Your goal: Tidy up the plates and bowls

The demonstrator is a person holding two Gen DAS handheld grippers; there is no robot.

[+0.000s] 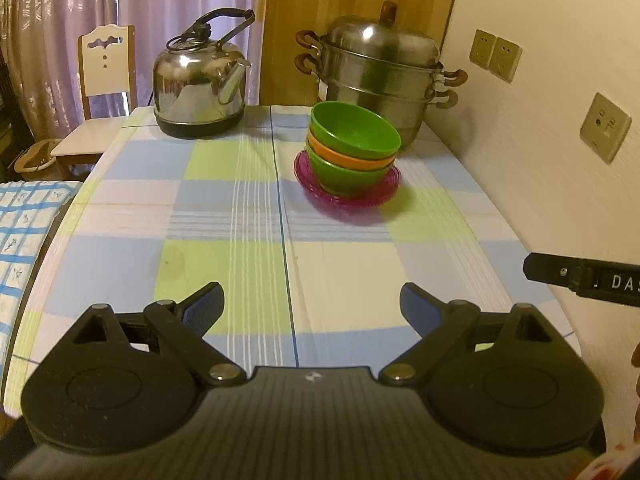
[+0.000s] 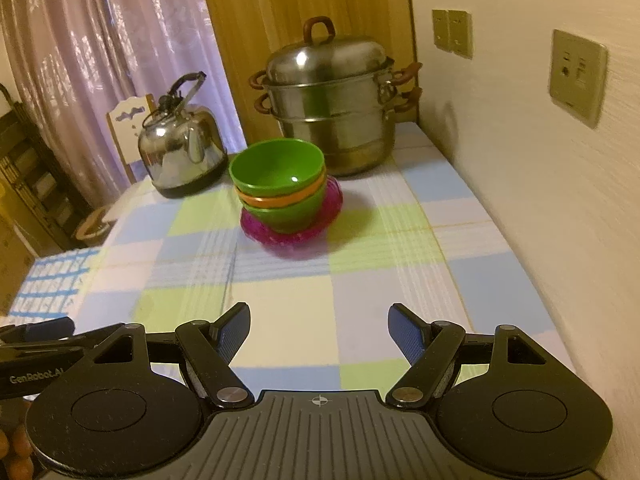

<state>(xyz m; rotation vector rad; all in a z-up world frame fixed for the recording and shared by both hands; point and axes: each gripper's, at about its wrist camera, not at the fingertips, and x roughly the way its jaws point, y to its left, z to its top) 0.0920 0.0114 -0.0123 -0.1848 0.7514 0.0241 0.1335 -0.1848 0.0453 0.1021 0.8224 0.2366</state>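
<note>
Checked cloth covers table (image 1: 224, 216) set against wall. Stack of bowls (image 1: 354, 140), green over orange over green, sits on pink plate (image 1: 348, 196) toward far right corner, just before steel steamer pot (image 1: 380, 76); kettle (image 1: 200, 80) at far edge, left. My left gripper (image 1: 312, 308) and right gripper (image 2: 319, 330) hang over near edge, jaws apart, nothing between, well short of stack
</note>
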